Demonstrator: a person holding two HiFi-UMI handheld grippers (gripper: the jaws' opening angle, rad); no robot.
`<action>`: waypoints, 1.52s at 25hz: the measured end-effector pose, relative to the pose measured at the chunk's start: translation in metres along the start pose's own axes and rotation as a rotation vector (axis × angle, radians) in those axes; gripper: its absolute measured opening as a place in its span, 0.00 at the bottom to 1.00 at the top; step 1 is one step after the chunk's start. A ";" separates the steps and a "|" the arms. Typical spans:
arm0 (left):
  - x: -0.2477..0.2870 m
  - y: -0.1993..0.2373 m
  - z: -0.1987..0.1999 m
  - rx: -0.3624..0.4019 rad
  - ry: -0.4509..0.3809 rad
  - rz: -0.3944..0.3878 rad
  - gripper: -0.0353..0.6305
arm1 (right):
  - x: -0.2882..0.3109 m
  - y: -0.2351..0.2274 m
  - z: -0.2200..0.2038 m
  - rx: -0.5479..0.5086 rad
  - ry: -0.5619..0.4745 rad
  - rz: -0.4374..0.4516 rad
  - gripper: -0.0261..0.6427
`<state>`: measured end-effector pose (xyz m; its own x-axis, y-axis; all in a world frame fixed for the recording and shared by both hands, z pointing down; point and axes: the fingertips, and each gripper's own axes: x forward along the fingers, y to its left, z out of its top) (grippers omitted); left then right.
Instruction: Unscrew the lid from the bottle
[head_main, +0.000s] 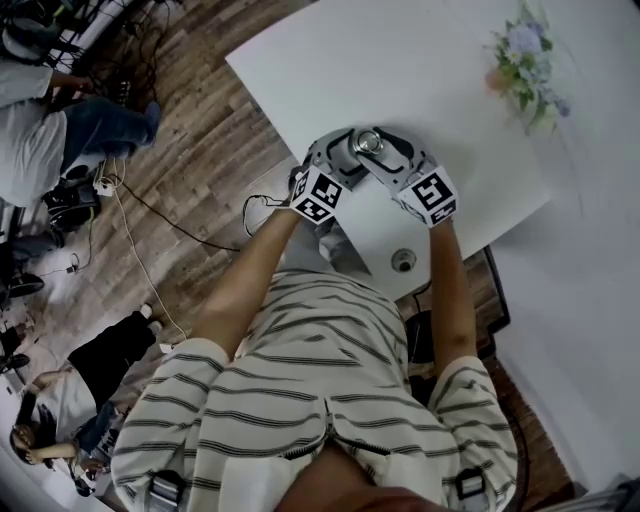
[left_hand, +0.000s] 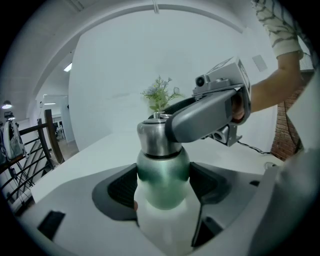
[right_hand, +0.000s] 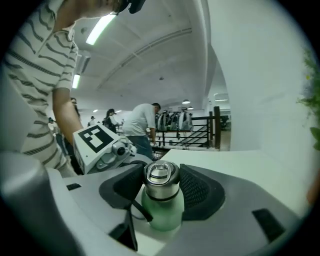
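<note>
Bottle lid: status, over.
Left tongs shut on green bottle body. Right tongs shut on steel lid, lid seated. Potted flowers far across table, not in the way.

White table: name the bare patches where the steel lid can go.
Free: the white table top beyond the green metal bottle, left of the potted pale flowers; also the strip right of the right gripper. Crowded: the middle, where it and the left gripper clamp the bottle, and the near edge by the small round fitting.
</note>
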<state>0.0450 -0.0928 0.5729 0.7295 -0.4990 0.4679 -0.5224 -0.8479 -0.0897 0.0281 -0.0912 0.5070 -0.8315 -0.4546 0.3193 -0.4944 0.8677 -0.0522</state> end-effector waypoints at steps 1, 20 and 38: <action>-0.001 0.000 0.000 0.000 0.001 -0.001 0.54 | 0.000 0.001 0.000 -0.015 0.002 0.059 0.40; -0.001 0.000 0.001 0.003 0.000 -0.001 0.54 | -0.003 0.005 0.004 -0.029 0.068 0.295 0.41; -0.001 0.001 0.000 -0.001 -0.005 0.011 0.54 | -0.006 -0.005 0.007 0.155 -0.055 -0.529 0.50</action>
<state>0.0440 -0.0930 0.5723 0.7259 -0.5089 0.4627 -0.5309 -0.8423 -0.0935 0.0343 -0.0943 0.4989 -0.4695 -0.8339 0.2901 -0.8764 0.4802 -0.0380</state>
